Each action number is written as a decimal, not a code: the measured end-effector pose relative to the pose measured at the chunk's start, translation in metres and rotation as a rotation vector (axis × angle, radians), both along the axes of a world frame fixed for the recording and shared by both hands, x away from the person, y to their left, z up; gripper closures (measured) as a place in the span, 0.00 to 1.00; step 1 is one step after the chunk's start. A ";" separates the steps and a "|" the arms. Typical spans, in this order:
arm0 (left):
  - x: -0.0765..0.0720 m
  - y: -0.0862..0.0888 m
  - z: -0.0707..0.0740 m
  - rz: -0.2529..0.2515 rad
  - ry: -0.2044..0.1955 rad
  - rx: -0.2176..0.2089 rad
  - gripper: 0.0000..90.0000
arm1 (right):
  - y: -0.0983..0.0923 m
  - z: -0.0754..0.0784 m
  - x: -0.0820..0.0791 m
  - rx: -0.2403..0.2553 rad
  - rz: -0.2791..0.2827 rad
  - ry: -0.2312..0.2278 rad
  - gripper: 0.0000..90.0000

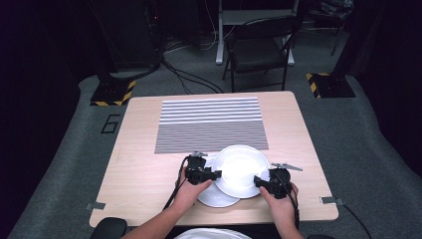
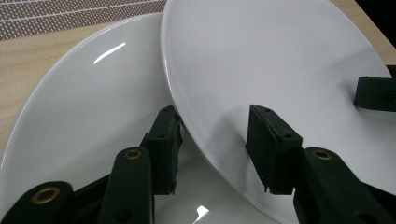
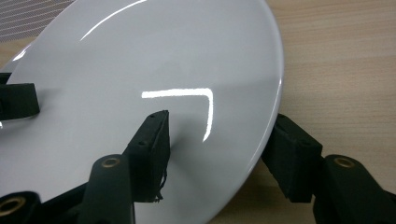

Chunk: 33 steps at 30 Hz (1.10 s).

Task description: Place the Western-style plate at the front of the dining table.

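- Nearest me, the person's two hands come in over the table's front edge, each with a gripper: the left gripper and the right gripper.
- Between them sit two white plates. The upper plate lies partly on the lower plate, overlapping its right side and reaching further back on the table.
- In the left gripper view, the jaws stand part open astride the upper plate's rim, one under the edge over the lower plate, one above on the upper plate; gaps show at the pads, so no grip.
- In the right gripper view, the jaws likewise straddle the opposite rim of the upper plate, part open and not pressing on it.
- Just behind the plates lies one striped mat, its near edge under the upper plate's far rim.
- The table is pale wood.
- Beyond it: grey carpet, one dark folding chair, two stand bases edged in yellow and black, cables, and a dim room.
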<state>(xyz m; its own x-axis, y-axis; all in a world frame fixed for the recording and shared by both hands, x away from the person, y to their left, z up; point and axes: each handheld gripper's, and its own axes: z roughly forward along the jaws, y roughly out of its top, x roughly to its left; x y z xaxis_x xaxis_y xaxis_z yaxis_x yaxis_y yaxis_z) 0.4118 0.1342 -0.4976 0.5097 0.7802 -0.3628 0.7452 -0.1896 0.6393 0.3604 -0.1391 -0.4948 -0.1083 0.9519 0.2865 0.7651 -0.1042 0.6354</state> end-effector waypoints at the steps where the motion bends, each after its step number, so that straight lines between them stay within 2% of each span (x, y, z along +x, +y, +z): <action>1: 0.000 0.000 0.000 -0.001 0.001 0.002 0.60 | 0.000 0.000 0.000 0.001 -0.004 0.001 0.48; 11: -0.001 0.000 0.001 0.009 0.006 -0.002 0.61 | 0.001 0.000 -0.001 0.008 -0.022 -0.004 0.50; 13: -0.001 0.001 0.002 0.009 0.005 -0.005 0.61 | 0.000 0.001 -0.001 0.022 -0.027 -0.002 0.50; 22: -0.001 0.001 0.004 0.017 -0.005 -0.007 0.61 | 0.002 0.002 -0.002 0.015 -0.033 -0.033 0.51; 28: -0.001 0.003 0.004 0.018 -0.012 0.003 0.64 | 0.003 0.002 -0.002 0.004 -0.026 -0.035 0.53; 33: -0.001 0.005 0.006 0.027 -0.023 -0.004 0.66 | 0.004 0.003 -0.002 -0.001 -0.024 -0.040 0.54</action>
